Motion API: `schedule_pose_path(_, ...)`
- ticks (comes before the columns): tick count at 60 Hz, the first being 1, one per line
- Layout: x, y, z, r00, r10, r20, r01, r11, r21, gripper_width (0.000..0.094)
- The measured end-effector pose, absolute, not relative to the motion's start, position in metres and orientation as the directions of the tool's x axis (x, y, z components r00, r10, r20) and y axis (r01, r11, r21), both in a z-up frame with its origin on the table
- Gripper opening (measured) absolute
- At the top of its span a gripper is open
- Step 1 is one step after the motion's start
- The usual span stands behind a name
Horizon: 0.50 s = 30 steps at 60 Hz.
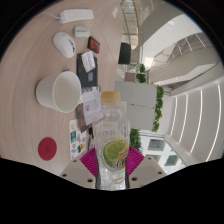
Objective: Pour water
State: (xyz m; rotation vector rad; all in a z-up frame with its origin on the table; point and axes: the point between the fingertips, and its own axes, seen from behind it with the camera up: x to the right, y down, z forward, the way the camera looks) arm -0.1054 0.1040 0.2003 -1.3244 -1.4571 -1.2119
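A clear plastic water bottle point(111, 125) with a yellow cap and a lime-slice label stands between my fingers, and both magenta pads point(92, 158) press on its sides. My gripper point(112, 160) holds the bottle lifted above the table, roughly upright in the view. A white cup point(58, 91) stands on the light table point(45, 50) beyond and to the left of the bottle. Its inside shows as plain white.
A red round lid or coaster point(48, 148) lies near the cup. Farther along the table lie a white mouse point(65, 43), a white device point(74, 16), a dark small box point(97, 45) and papers point(88, 62). The table's edge runs just behind the bottle.
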Motion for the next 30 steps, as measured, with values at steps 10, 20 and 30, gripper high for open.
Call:
schedule_pose_path(10,-0.115,0.112,0.195,-0.614,0.234,0.754,0.785,0.088,0.613,0.0325)
schedule_pose_path(20,-0.126,0.117,0.212,-0.778,0.237,0.582,0.616,0.100,0.782,0.0325)
schedule_pose_path(30,-0.133,0.121,0.214,-0.774,0.259,0.578,0.616,0.092,0.783,0.0325)
